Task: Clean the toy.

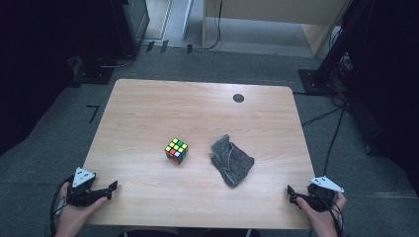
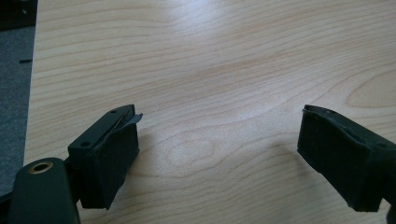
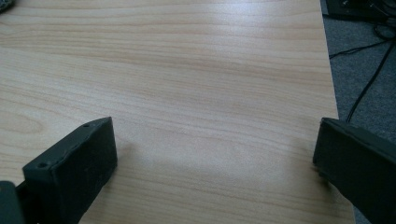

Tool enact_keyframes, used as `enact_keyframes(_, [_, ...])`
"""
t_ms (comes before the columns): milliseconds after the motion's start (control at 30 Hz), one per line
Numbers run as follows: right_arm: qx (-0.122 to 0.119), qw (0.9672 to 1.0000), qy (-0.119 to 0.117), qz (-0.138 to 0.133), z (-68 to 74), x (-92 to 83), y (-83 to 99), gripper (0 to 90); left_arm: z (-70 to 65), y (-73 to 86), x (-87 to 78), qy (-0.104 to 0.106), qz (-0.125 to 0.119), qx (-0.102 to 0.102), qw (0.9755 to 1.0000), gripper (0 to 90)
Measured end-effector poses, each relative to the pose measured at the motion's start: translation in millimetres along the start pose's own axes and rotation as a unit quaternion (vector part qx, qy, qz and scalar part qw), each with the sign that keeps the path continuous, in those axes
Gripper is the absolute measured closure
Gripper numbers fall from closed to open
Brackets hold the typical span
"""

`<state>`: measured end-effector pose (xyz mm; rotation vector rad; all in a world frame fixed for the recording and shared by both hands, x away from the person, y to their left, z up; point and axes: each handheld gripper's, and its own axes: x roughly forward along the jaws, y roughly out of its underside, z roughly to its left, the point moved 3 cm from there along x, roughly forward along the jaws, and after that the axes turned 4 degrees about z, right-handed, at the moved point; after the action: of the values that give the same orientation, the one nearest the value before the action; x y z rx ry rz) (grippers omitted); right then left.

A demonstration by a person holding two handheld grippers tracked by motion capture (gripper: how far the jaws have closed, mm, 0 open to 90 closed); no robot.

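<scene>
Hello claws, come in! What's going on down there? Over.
Left claw and right claw open, holding nothing. Puzzle cube and grey cloth untouched mid-table. Nothing in the way.

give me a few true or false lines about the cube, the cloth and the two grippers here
1. The puzzle cube lies to the left of the grey cloth in the high view. True.
2. The cloth is spread flat and smooth. False: it lies crumpled in folds.
3. The left gripper has its jaws wide apart with only bare table between them. True.
4. The right gripper is shut on the cloth. False: its jaws stand open over bare wood near the table's right edge.
5. The cube sits on top of the cloth. False: the two lie apart, with bare wood between them.
</scene>
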<state>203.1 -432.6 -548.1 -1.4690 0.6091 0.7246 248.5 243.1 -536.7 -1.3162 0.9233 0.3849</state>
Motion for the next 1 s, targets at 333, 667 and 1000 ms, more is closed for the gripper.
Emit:
enact_keyframes(333, [-0.001,1.0000,-0.002,0.000,1.3,-0.2,0.4,0.0,-5.8,0.4,2.5,-0.002,-0.001,0.024,0.9997,12.0])
enact_keyframes(667, [-0.002,1.0000,-0.003,0.000,1.8,-0.1,0.3,0.0,-5.6,0.2,2.7,-0.001,-0.001,0.024,0.9997,11.9])
enact_keyframes(1000, [-0.002,1.0000,-0.003,0.000,1.8,-0.1,0.3,0.0,-5.5,0.2,2.6,-0.001,-0.001,0.024,0.9997,12.1])
